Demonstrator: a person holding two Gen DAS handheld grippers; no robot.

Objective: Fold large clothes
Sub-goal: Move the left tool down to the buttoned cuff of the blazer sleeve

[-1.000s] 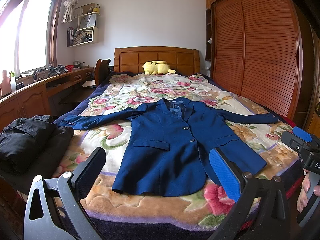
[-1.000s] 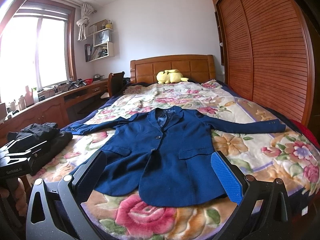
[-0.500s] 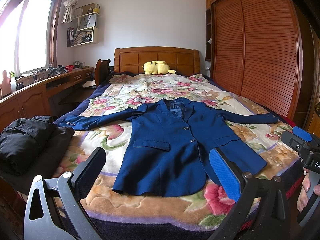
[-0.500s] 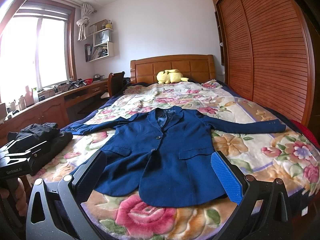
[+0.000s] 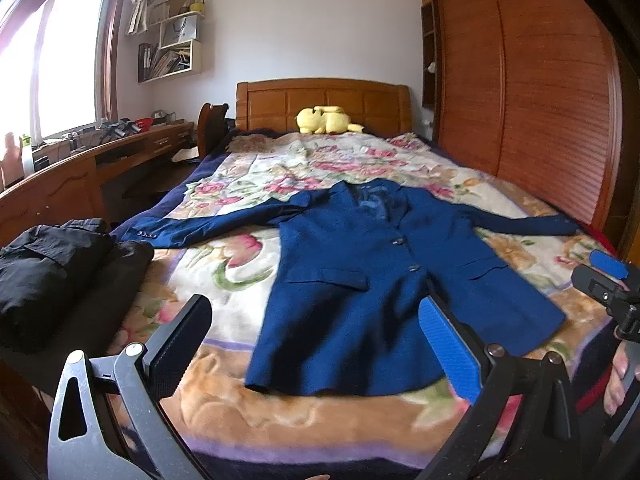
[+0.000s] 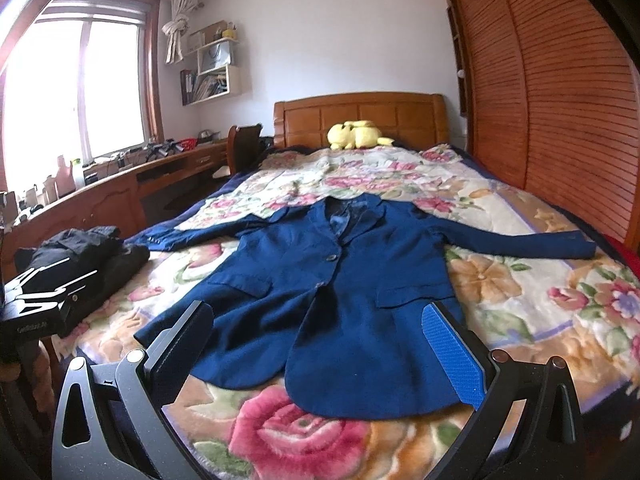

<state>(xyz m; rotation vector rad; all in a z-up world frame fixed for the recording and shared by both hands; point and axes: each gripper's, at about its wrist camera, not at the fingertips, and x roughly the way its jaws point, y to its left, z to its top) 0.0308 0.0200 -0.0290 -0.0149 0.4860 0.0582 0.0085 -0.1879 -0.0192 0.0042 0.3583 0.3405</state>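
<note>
Navy blazer (image 5: 372, 276) lies spread flat on the floral bed (image 5: 224, 408); both the left gripper (image 5: 316, 344) and right gripper (image 6: 320, 344) gape wide, empty; the hem is partly hidden behind the fingers.

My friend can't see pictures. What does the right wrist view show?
A blue jacket lies flat, sleeves spread, on a flowery blanket on a bed. The open right gripper is above its hem; a yellow plush toy sits by the headboard.

yellow plush toy (image 5: 326, 119) by headboard (image 5: 324, 100); black clothes (image 5: 52, 256) left.
</note>
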